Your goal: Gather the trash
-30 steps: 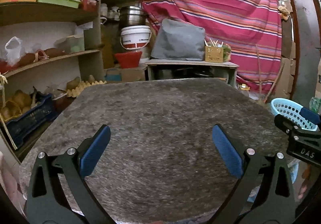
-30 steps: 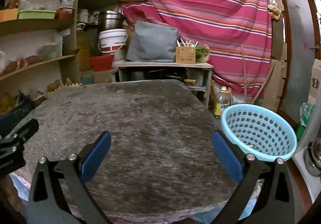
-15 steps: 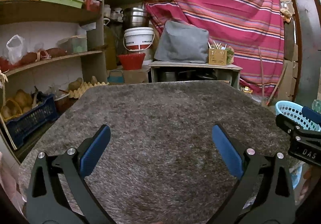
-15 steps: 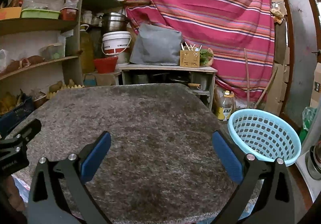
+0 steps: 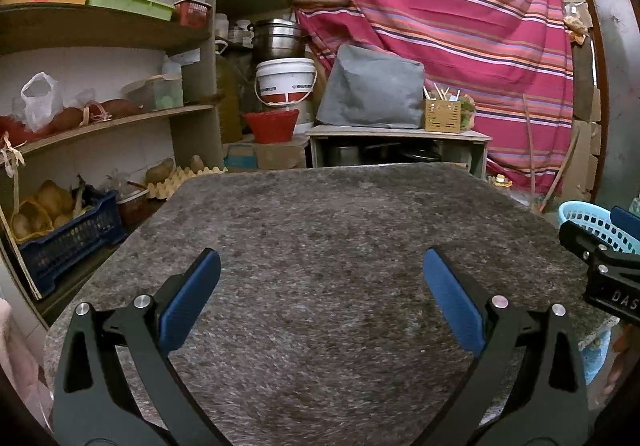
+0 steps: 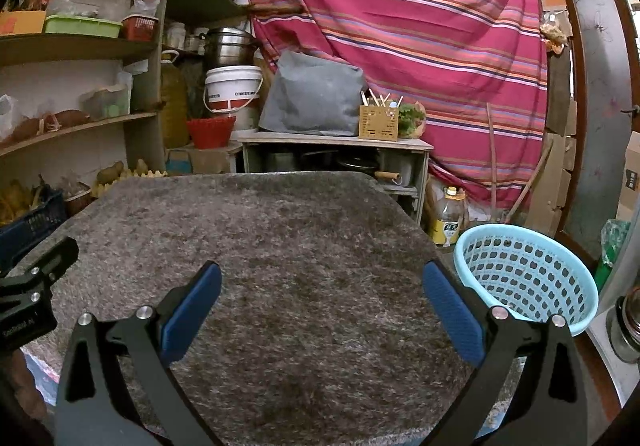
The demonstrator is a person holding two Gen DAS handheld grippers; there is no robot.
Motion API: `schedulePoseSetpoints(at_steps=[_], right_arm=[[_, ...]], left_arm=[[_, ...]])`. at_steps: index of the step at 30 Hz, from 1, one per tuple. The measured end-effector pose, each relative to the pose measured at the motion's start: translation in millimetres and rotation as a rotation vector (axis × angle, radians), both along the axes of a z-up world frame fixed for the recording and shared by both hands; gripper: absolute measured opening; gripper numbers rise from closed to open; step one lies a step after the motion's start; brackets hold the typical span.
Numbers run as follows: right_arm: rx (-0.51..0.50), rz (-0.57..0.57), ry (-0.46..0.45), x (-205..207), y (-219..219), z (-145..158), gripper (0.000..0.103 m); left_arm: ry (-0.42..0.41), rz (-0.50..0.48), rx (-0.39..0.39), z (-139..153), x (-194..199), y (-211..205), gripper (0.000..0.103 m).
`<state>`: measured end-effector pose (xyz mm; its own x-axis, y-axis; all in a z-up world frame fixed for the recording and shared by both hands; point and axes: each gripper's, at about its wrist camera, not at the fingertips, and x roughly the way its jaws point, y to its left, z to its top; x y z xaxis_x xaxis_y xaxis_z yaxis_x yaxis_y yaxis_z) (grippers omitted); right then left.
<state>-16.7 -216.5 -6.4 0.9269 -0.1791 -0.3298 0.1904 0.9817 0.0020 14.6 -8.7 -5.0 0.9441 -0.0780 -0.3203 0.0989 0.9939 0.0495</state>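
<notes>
Two grippers hang side by side over a table covered in grey-brown felt [image 5: 320,246], each with its blue-padded fingers spread wide and nothing between them. The left gripper [image 5: 320,286] looks straight across the bare felt; the right gripper [image 6: 320,294] does the same from the table's right side.

Behind the table stands a low wooden cabinet [image 6: 336,144] carrying a grey cloth-covered bundle [image 6: 312,94] and a wooden utensil box [image 6: 378,122], with a red striped cloth [image 6: 400,6] hanging at the back. To the left rise wooden shelves [image 5: 100,30], and near them a white bucket [image 5: 285,80] sits above a red basket [image 5: 272,124]. A dark blue crate [image 5: 68,242] and an egg tray [image 5: 176,182] sit low beside the table's left edge.

No loose trash shows on the felt in either view. The light blue perforated basket [image 6: 524,270] stands off the table's right edge, just beside the right gripper's right finger; a yellow-labelled bottle [image 6: 450,216] stands on the floor behind it. In the left wrist view, the basket's rim [image 5: 584,214] peeks out at the far right, partly hidden by the right gripper's black body.
</notes>
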Motion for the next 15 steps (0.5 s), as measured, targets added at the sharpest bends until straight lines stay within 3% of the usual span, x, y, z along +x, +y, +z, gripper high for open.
schedulePoseSetpoints(at_steps=[15], right_arm=[[-0.003, 0.001, 0.005, 2.5, -1.0, 0.1, 0.099]], left_arm=[[0.003, 0.011, -0.001, 0.7, 1.3, 1.2, 0.098]])
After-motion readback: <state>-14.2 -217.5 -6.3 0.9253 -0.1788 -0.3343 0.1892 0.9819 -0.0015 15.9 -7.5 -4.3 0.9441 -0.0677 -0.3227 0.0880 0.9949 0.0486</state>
